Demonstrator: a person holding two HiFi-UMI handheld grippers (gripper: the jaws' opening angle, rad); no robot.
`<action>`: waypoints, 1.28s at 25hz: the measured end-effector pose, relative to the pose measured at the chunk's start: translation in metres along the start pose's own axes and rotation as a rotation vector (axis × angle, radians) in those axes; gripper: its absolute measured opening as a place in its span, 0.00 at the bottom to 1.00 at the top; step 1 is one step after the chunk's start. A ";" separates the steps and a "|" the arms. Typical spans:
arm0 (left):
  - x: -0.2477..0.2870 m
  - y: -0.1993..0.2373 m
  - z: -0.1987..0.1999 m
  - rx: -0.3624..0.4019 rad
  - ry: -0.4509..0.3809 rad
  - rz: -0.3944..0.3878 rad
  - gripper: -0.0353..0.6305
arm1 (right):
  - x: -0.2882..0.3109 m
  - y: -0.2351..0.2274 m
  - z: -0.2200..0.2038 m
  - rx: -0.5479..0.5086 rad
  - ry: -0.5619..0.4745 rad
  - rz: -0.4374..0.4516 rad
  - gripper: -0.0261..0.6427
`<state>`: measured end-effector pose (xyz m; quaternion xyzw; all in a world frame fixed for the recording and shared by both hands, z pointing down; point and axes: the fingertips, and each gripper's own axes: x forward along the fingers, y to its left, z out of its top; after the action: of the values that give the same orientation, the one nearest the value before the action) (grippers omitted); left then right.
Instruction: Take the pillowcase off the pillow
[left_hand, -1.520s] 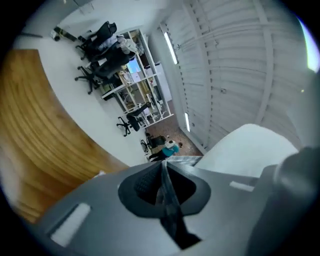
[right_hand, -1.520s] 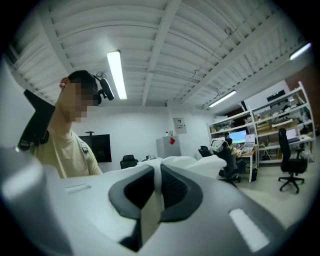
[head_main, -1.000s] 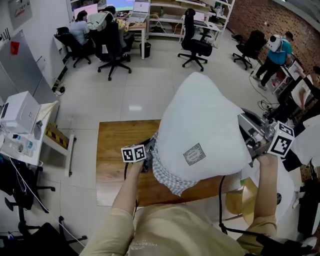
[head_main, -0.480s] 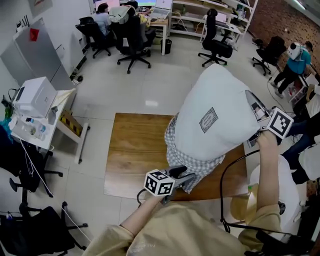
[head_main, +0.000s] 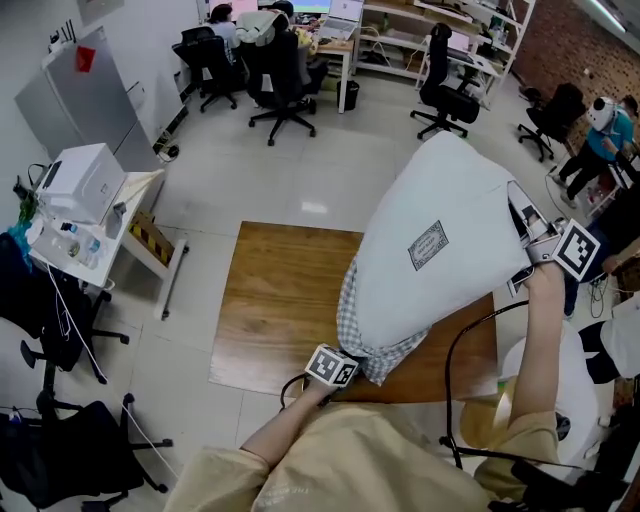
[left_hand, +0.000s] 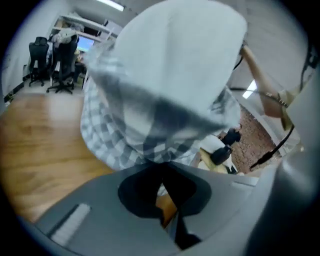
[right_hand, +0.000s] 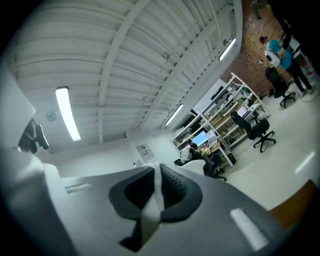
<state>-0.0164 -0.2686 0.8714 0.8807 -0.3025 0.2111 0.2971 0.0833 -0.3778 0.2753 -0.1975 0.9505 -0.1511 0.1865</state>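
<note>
From the head view, the white pillow (head_main: 440, 250) hangs above the table (head_main: 270, 310). The right gripper (head_main: 522, 228) has its top corner, and the left gripper (head_main: 355, 360) is down at the checked pillowcase (head_main: 388, 352) bunched round the bottom end. Left gripper view: jaws have just snapped closed, pinching a bit of that checked hem. Right gripper view: jaws clamped on a strip of white pillow fabric (right_hand: 152, 210).

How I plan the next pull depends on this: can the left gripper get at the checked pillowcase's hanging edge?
Likely yes: the left gripper sits at the checked pillowcase edge below the raised pillow, its just-closed jaws seemingly pinching it; nothing stands between.
</note>
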 end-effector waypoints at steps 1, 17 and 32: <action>0.010 0.021 -0.024 -0.001 0.052 0.029 0.06 | -0.002 -0.004 -0.002 0.018 0.000 0.001 0.06; -0.144 0.137 0.100 -0.209 -0.596 0.078 0.27 | -0.039 0.067 -0.040 -0.139 0.279 0.262 0.06; 0.047 0.229 0.191 -0.414 -0.359 -0.002 0.08 | -0.052 0.069 -0.066 -0.157 0.220 0.313 0.06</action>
<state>-0.0965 -0.5587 0.8475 0.8248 -0.3861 -0.0152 0.4127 0.0785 -0.2809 0.3246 -0.0434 0.9931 -0.0663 0.0867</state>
